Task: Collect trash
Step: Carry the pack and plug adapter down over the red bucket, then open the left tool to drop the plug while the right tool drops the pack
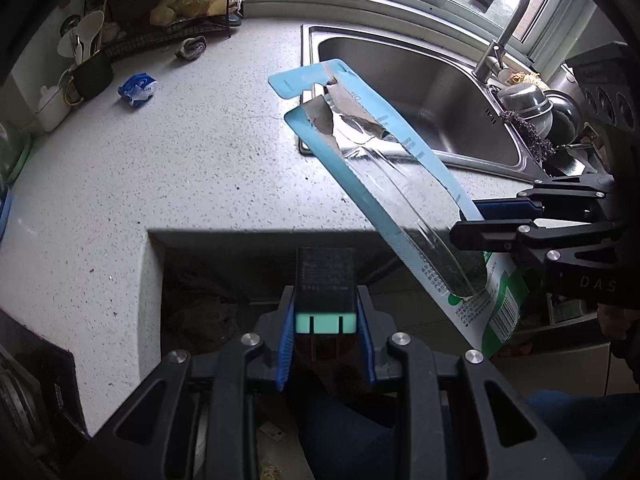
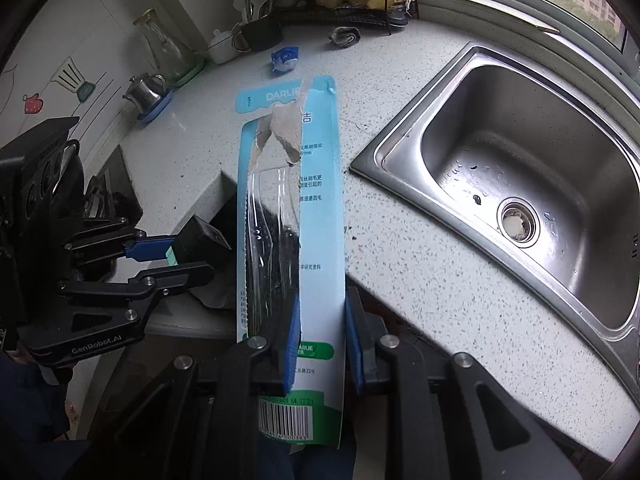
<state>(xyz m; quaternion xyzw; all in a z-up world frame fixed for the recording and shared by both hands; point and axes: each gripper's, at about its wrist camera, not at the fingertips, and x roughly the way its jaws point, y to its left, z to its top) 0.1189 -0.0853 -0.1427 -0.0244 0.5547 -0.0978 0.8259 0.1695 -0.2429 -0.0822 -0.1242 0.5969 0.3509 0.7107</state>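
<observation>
Blue wrapper (image 2: 285,60) and grey rag (image 2: 345,36) lie on countertop (image 2: 420,280) beside sink (image 2: 560,152)

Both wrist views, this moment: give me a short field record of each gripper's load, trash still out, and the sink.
left gripper: shut on small dark box with a mint-green end
right gripper: shut on torn blue toothbrush package, empty clear blister
position: both held past the counter edge
trash still on countertop: crumpled blue wrapper; grey crumpled item by the wire rack
sink: no dishes in the basin, small residue in the drain
</observation>
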